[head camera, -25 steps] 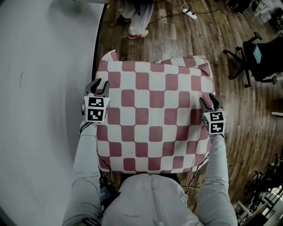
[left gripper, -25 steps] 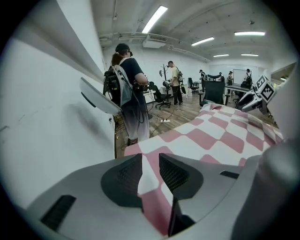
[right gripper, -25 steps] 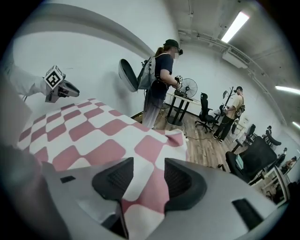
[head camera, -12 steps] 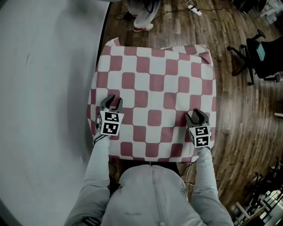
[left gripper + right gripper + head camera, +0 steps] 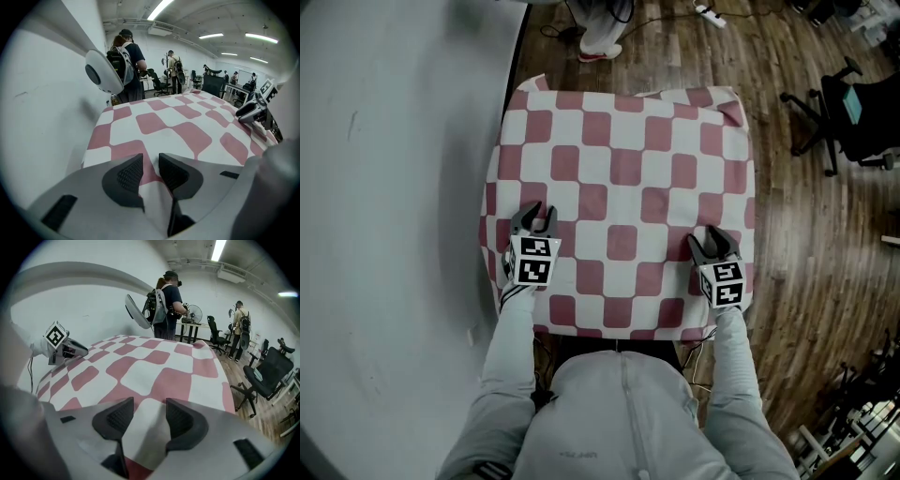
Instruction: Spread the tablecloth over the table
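A red-and-white checked tablecloth (image 5: 623, 169) lies flat over the whole table top, and the table under it is hidden. Its far right corner (image 5: 733, 105) is slightly rumpled. My left gripper (image 5: 535, 214) rests low on the cloth near the near left corner. Its jaws stand a narrow gap apart over flat cloth (image 5: 151, 168). My right gripper (image 5: 712, 236) sits near the near right corner, its jaws open, with only flat cloth showing between them (image 5: 149, 416). Each gripper view also shows the other gripper across the cloth.
A pale wall (image 5: 394, 187) runs close along the table's left side. A person (image 5: 602, 33) stands just past the far edge. A black office chair (image 5: 853, 103) is on the wooden floor to the right, and a power strip (image 5: 709, 15) lies on the floor beyond.
Both grippers have drawn back from the cloth's mid sides toward the near edge. More cloth now hangs over the left side.
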A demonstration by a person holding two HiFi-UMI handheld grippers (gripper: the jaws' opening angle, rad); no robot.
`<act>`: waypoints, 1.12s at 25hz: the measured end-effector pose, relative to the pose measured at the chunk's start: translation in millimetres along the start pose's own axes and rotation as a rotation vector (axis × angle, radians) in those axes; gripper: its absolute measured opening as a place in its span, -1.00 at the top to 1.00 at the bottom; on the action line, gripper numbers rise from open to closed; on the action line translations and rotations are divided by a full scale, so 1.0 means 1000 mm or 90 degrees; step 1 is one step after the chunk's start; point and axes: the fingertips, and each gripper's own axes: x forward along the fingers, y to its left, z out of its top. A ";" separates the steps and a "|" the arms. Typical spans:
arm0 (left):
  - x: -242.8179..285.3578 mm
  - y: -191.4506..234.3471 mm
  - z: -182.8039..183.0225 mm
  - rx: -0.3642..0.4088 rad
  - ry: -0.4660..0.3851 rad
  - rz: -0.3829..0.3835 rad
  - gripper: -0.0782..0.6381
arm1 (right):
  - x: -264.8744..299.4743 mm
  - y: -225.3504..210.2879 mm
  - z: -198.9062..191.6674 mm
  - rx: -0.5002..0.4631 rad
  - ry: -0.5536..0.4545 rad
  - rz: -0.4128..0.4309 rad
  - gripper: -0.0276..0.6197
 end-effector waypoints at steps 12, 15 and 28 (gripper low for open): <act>0.026 0.020 0.027 0.029 -0.009 0.014 0.61 | 0.032 -0.021 0.043 0.010 -0.019 0.001 0.23; 0.027 0.023 0.031 0.023 -0.014 0.010 0.61 | 0.033 -0.021 0.045 0.015 -0.019 -0.001 0.23; 0.003 0.006 0.008 0.009 -0.015 0.007 0.61 | 0.006 -0.003 0.007 0.057 -0.011 -0.015 0.23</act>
